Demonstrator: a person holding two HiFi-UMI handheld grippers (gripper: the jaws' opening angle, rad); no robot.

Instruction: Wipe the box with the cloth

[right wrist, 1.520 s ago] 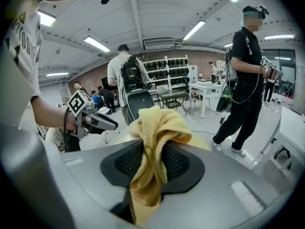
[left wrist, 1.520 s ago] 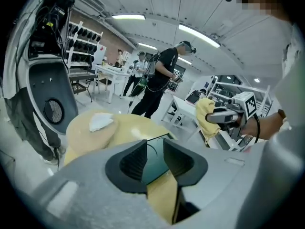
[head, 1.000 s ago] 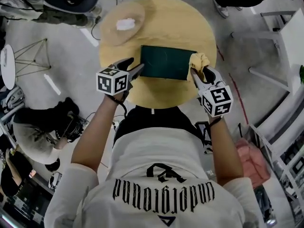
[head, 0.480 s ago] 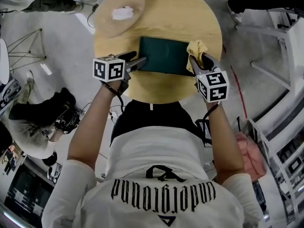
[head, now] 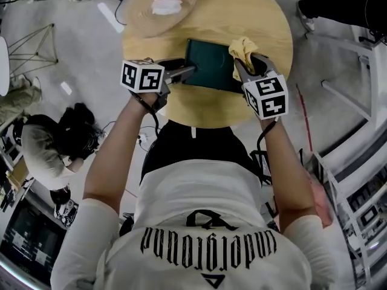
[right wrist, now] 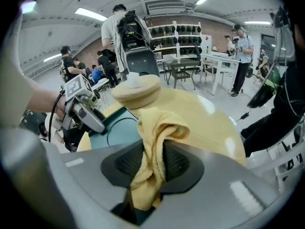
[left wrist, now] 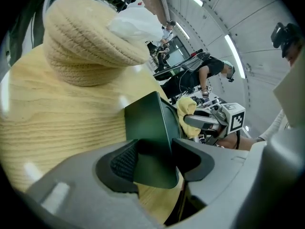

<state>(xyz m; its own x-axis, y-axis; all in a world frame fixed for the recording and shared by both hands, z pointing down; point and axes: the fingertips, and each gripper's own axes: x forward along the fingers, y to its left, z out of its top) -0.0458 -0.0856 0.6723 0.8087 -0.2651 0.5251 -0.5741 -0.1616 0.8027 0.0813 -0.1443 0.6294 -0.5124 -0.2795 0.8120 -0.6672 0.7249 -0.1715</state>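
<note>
My left claw point(head: 183, 74) grips the box point(head: 211, 65), its jaws having just closed on the near end.
My right claw point(head: 248, 64) pinches the cloth point(head: 242, 47), now carried onto the box's right end.

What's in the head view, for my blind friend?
The left gripper, whose jaws have just been closing, holds a green box on a round table. The right gripper holds a yellow cloth over the box's corner.

One box point(head: 211, 68), one cloth point(head: 241, 48), two hand-held grippers point(head: 186, 72) point(head: 247, 69), perhaps one basket point(head: 139, 17)
</note>
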